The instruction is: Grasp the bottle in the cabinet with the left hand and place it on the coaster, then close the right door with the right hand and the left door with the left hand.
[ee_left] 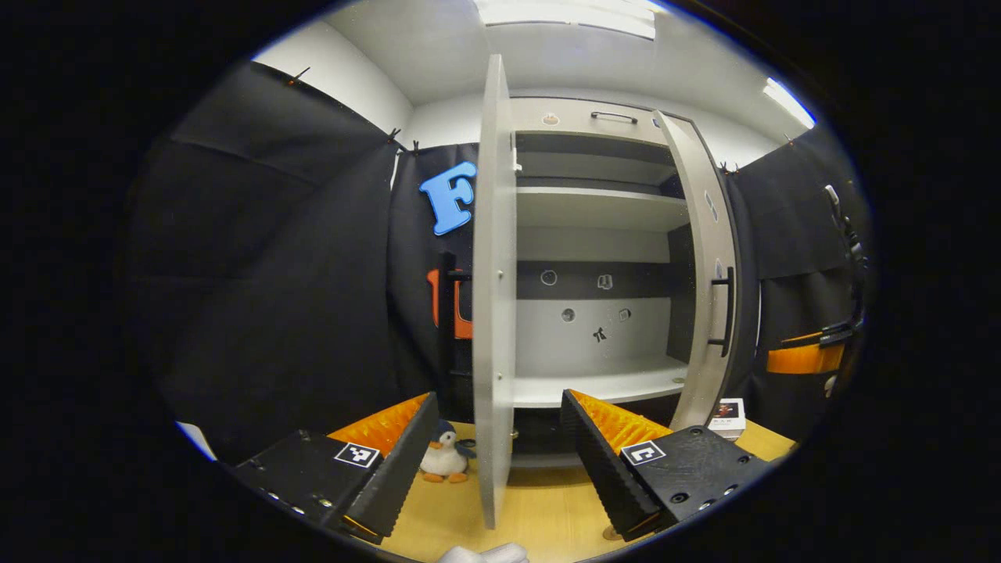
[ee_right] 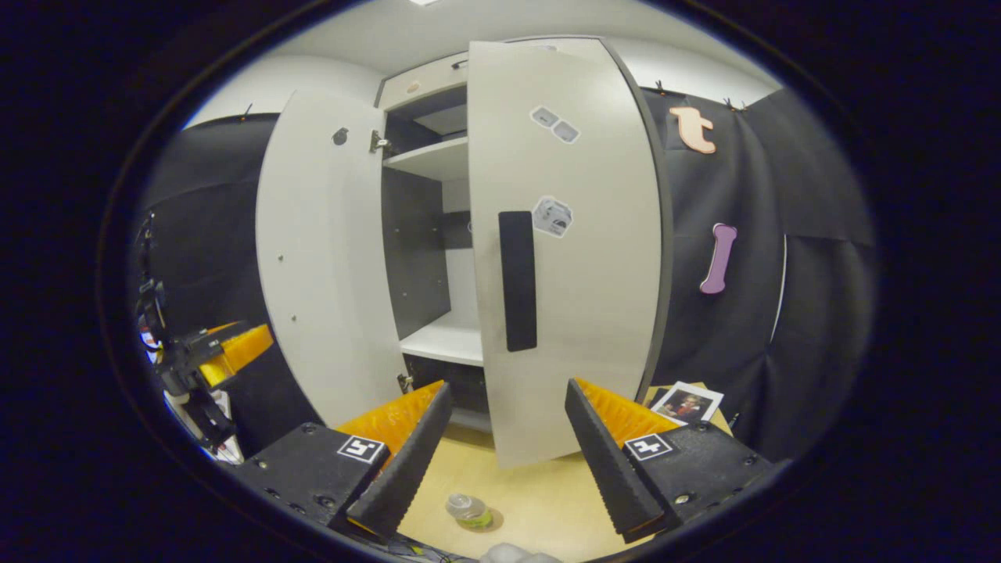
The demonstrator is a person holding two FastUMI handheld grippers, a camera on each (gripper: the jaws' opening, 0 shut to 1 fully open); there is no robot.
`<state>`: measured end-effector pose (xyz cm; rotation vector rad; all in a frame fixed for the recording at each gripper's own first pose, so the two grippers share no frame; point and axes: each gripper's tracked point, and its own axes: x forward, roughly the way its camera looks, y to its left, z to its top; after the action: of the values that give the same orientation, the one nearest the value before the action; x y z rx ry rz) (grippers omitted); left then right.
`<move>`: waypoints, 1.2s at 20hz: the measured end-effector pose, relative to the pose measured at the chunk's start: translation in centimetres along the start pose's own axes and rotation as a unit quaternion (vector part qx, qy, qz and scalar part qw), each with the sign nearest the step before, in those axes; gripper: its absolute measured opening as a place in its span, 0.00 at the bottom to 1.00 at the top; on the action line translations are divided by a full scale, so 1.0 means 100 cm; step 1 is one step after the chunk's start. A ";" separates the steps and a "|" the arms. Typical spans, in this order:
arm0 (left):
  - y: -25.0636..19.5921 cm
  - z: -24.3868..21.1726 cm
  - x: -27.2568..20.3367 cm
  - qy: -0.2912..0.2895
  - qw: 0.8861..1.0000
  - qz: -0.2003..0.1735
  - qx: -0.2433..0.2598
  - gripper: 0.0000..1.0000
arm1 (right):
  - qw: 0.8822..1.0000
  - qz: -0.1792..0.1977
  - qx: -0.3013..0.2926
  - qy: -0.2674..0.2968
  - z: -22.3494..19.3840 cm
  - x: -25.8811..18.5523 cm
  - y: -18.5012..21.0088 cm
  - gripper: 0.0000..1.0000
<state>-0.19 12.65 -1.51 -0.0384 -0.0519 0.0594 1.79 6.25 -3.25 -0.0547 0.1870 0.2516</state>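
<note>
Bright ceiling strip lights (ee_left: 567,16) overhead, slight glare; sharp focus; strong fisheye bending at edges.

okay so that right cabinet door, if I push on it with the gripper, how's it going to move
The right door looks like a stiff flat panel, so it should probably swing on its hinges without flexing. It stands partly open, so a push on its face likely closes it. The right gripper, open, could also reach its handle.

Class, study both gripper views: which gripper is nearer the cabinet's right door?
Right. The right gripper, open, sits just before the right door; the left gripper, open, faces the left door's edge.
</note>
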 end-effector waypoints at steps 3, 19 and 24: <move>0.038 0.014 0.010 -0.010 0.999 0.031 0.006 0.96 | 1.000 0.006 0.006 0.014 -0.015 -0.007 0.011 0.97; 0.102 0.024 0.079 0.000 0.998 0.049 -0.034 0.95 | 0.999 -0.033 0.014 0.037 -0.037 -0.037 0.008 0.94; 0.101 0.027 0.082 -0.008 0.998 0.064 -0.014 0.94 | 0.999 -0.027 0.018 0.039 -0.041 -0.039 0.011 0.96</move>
<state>7.25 23.34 1.23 -0.0688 -0.0668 0.1862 -2.95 6.02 -6.58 -0.0338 0.2681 0.1930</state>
